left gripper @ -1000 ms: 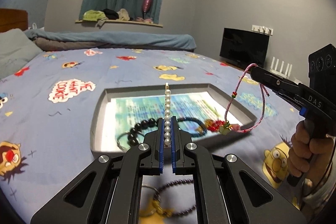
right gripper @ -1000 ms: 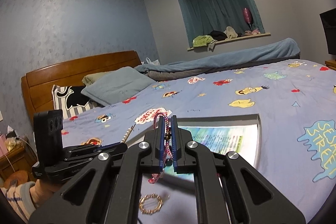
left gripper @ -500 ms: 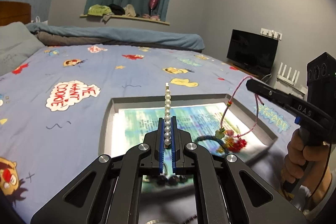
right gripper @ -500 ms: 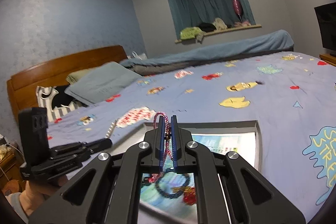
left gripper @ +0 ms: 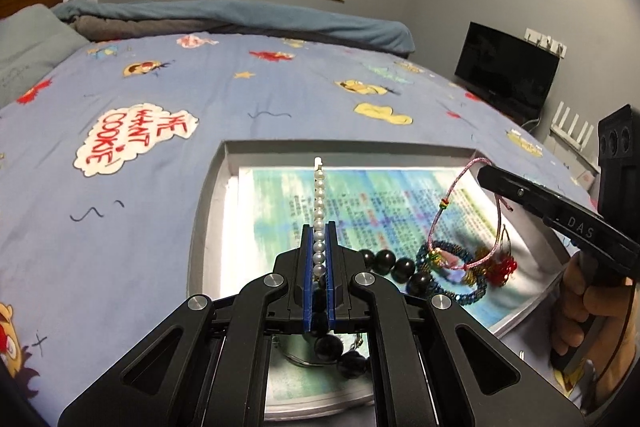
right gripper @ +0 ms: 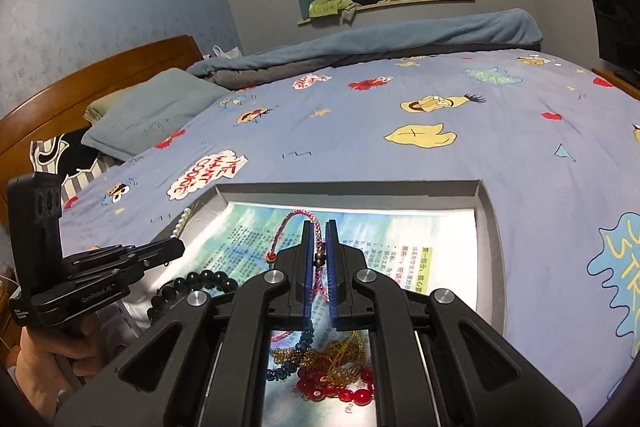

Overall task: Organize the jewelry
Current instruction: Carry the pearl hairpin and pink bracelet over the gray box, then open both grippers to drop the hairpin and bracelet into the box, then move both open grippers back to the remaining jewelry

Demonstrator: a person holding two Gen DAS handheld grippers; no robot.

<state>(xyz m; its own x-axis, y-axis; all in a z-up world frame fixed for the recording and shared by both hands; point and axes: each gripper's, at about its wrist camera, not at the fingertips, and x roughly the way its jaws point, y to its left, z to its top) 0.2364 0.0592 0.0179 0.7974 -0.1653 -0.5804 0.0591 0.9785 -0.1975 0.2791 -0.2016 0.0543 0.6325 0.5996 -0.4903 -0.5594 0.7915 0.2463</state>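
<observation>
My left gripper point(left gripper: 319, 231) is shut on a white pearl strand point(left gripper: 318, 203) that sticks out stiffly over the grey tray point(left gripper: 208, 195). My right gripper point(right gripper: 319, 227) is shut on a pink braided cord bracelet point(right gripper: 294, 217) and shows at the right of the left wrist view point(left gripper: 486, 173), with the cord point(left gripper: 444, 215) hanging down onto the tray. In the tray lie a black bead bracelet point(left gripper: 394, 265), a blue bead bracelet point(left gripper: 452, 279), red beads point(right gripper: 340, 387) and a gold chain point(right gripper: 340, 351). The left gripper shows at the left of the right wrist view point(right gripper: 178, 247).
The tray, lined with a printed sheet point(right gripper: 400, 239), rests on a blue cartoon-print bedspread point(left gripper: 140, 187). Pillows point(right gripper: 148, 111) and a wooden headboard point(right gripper: 92, 79) lie at the left. A TV point(left gripper: 506, 71) stands beyond the bed's right edge.
Both grippers have moved forward and lower over the tray. The pink cord's hanging end now rests among the bracelets in the tray.
</observation>
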